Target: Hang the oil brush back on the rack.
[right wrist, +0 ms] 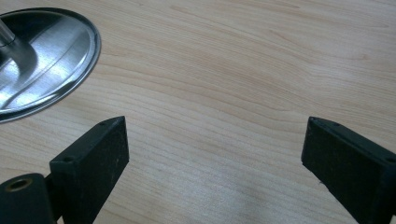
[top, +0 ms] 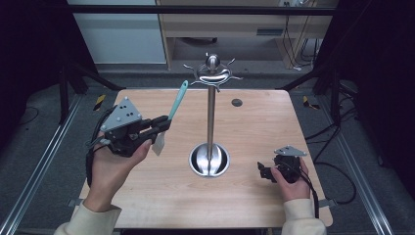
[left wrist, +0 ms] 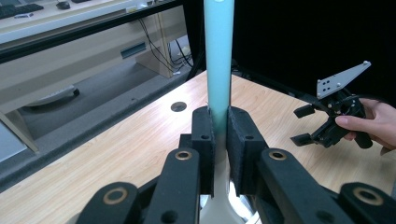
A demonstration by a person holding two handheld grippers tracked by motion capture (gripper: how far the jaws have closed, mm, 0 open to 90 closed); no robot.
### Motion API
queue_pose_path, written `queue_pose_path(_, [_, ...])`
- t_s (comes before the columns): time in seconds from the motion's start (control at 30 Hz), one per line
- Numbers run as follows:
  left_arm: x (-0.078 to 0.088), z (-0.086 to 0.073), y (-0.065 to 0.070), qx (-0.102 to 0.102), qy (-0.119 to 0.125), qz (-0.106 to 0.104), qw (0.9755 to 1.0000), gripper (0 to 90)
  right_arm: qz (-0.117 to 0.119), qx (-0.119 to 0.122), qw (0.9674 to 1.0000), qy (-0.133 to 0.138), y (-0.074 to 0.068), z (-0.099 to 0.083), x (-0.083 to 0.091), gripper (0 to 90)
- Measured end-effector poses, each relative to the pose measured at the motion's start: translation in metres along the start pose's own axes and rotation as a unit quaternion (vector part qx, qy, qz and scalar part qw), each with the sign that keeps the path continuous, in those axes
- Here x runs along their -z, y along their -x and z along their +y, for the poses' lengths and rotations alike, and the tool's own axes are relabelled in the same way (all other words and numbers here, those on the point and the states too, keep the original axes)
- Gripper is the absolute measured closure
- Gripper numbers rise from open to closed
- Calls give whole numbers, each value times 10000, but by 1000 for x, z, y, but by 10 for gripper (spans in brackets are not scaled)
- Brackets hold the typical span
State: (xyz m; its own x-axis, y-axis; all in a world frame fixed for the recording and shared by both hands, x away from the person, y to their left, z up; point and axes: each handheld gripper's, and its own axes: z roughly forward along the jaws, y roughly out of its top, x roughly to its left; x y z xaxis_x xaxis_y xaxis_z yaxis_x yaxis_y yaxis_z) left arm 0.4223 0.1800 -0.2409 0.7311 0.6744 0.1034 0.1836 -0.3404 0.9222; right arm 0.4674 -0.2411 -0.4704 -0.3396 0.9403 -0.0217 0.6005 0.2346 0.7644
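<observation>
Your left gripper (left wrist: 218, 140) is clamping the turquoise spatula (top: 177, 104) upright above the table's (top: 147, 196) left side; your right gripper (right wrist: 215, 158) is resting agape near the steel rack (top: 210, 117). No writing is showing.

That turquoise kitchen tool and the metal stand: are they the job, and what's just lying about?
In the job:
- turquoise spatula, clamped in the left gripper
- hook stand
- right gripper, open, resting on the table

Just about:
- wooden cabinet behind the table
</observation>
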Motion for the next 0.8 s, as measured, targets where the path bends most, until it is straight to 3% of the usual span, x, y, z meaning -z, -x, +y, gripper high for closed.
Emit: queue_pose_path(0.8, [-19,0,1,28,-148,-113,9998,816,-2,-14,10000,34,1,0,1,81])
